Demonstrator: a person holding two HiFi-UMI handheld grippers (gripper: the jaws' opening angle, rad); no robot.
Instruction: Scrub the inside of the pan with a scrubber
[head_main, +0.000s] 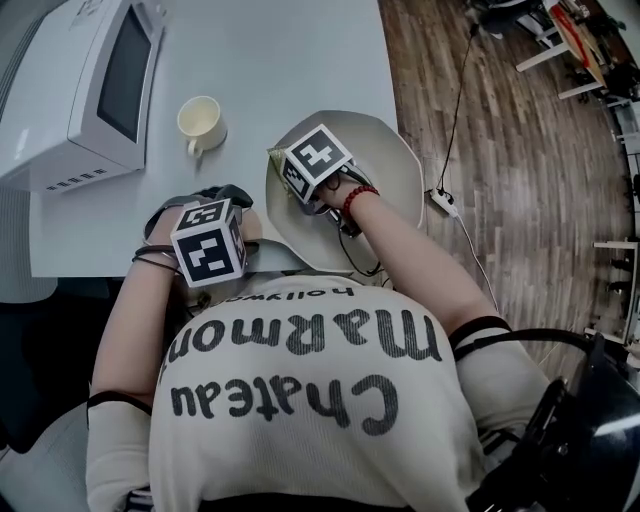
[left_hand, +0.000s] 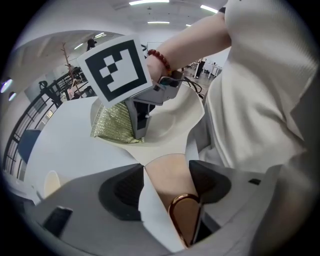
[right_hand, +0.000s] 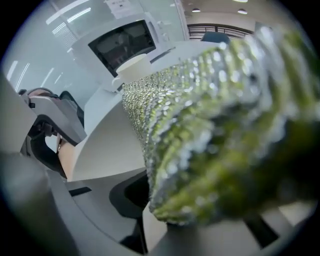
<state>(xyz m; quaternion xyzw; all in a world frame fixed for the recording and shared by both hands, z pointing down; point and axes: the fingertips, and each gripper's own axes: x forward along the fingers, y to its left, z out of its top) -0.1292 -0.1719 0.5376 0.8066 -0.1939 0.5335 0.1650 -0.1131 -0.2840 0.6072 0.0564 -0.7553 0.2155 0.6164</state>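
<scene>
White worktop fills the upper left of the head view, with a wooden floor to its right. The left gripper has its fingers clamped on the pale handle of the pan, one pad on either side, and a copper ring hangs at the handle's end. The right gripper has its fingers closed on a glittery green-gold scrubber, which bulges out past them. The scrubber sits inside the pan, its lower edge meeting the pan's inner surface close to the rim on the side toward the cup. The cream pan lies at the worktop's near edge, partly over it. A red bead bracelet circles the right wrist. Beyond the cup stands a white microwave.
</scene>
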